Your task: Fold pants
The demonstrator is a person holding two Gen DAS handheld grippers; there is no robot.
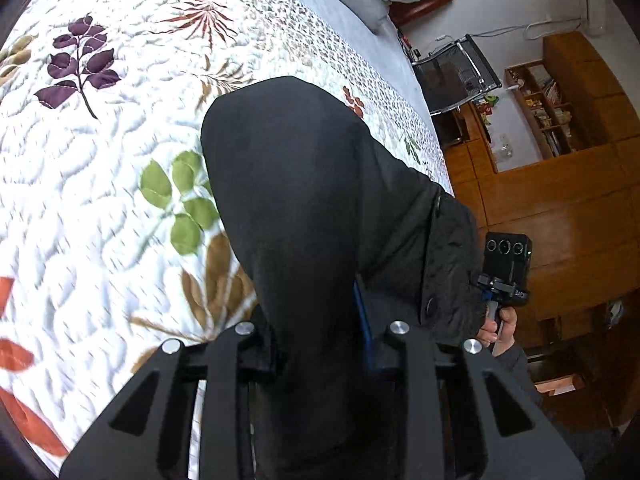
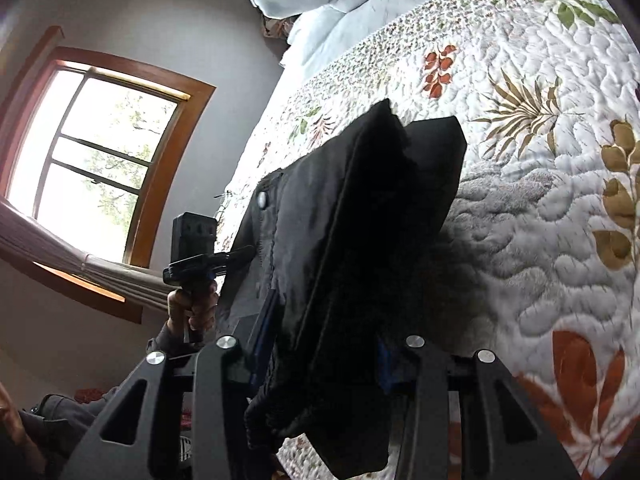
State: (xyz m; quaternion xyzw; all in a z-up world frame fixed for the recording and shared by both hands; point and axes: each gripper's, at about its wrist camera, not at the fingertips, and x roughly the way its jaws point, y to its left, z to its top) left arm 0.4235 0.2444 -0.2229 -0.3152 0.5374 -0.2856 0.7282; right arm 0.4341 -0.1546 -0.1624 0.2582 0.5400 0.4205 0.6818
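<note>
- Black pants (image 1: 304,208) hang between two hand-held claws above a bed, draped over its floral quilt (image 1: 100,184); whether the lower fabric touches the quilt cannot be told.
- The left claw (image 1: 320,344) is clamped on the pants: dark cloth fills the gap between its two black fingers and hides the tips and pads, apart from a sliver of blue lining on one side.
- In the right wrist view, the right claw (image 2: 320,356) is likewise clamped on the pants (image 2: 360,240), folded layers bunched between the fingers, blue pad edges just visible on both sides.
- A round button (image 2: 262,199) marks the waistband end, which stretches toward the left claw's rig, seen from the right wrist camera as a dark silhouette against the window (image 2: 100,152).
- The person's left hand (image 2: 196,300) grips that rig's handle; in the left wrist view the right hand (image 1: 500,328) holds the other rig beside the pants, its claw buried in cloth.
- The pants cast a shadow on the quilt just beside them.
- Pale blue pillows (image 2: 320,0) lie at the head of the bed, cut off by the frame edge.
- Wooden shelving (image 1: 560,112) stands blurred in the background; its contents are too small to make out.
</note>
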